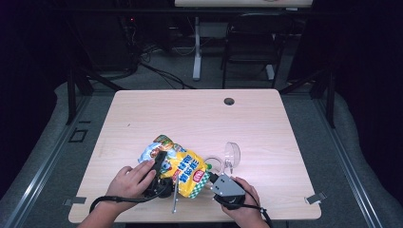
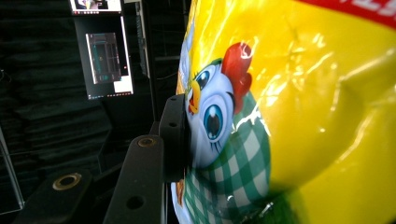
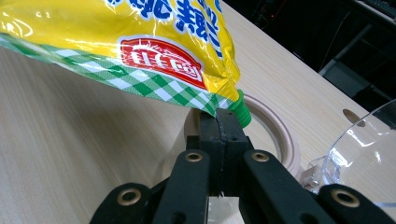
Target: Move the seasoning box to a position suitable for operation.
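Snack bag (image 1: 183,166): held above table (image 1: 142,118), clamped mid-body by left tool (image 1: 159,164); bottom corner pinched between closed jaws of right tool (image 1: 212,179), beside clear container (image 1: 231,154).

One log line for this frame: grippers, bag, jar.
left gripper: shut on bag | right gripper: shut on bag corner | bag: lifted off table | jar: right of bag, untouched
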Demonstrator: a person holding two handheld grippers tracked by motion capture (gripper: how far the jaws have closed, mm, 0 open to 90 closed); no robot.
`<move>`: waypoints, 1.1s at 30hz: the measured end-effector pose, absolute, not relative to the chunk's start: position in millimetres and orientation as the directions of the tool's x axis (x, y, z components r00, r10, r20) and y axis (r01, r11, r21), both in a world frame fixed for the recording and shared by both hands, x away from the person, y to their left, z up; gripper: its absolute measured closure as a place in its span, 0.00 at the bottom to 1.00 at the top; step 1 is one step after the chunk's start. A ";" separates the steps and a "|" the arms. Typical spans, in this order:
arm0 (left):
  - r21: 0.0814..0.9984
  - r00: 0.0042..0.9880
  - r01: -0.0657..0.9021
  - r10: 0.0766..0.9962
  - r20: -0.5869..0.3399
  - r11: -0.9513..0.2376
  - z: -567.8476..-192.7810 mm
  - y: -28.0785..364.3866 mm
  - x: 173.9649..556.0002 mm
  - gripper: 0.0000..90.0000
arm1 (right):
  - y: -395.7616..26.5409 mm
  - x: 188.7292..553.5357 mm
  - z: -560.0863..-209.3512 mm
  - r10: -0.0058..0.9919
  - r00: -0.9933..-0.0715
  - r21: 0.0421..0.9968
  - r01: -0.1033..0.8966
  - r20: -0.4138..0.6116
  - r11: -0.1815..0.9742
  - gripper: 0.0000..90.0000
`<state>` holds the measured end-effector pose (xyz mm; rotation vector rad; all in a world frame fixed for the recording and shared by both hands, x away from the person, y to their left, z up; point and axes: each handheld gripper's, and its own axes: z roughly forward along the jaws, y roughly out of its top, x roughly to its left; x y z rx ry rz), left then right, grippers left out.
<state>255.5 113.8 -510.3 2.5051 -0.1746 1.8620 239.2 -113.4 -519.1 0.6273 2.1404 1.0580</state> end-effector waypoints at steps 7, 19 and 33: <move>-0.062 0.272 -0.102 -0.087 0.958 -0.993 -508.1 113.0 254.6 0.73 | -113.6 239.4 -519.1 0.670 -0.660 0.827 0.129 -0.340 0.547 1.00; -0.090 0.282 -0.103 -0.116 0.952 -0.991 -504.2 111.8 254.4 0.73 | -114.3 239.7 -519.2 0.674 -0.661 0.831 0.136 -0.329 0.539 1.00; -0.113 0.270 -0.114 -0.141 0.953 -0.987 -499.1 108.1 255.9 0.73 | -116.9 242.1 -519.3 0.691 -0.656 0.845 0.150 -0.302 0.512 1.00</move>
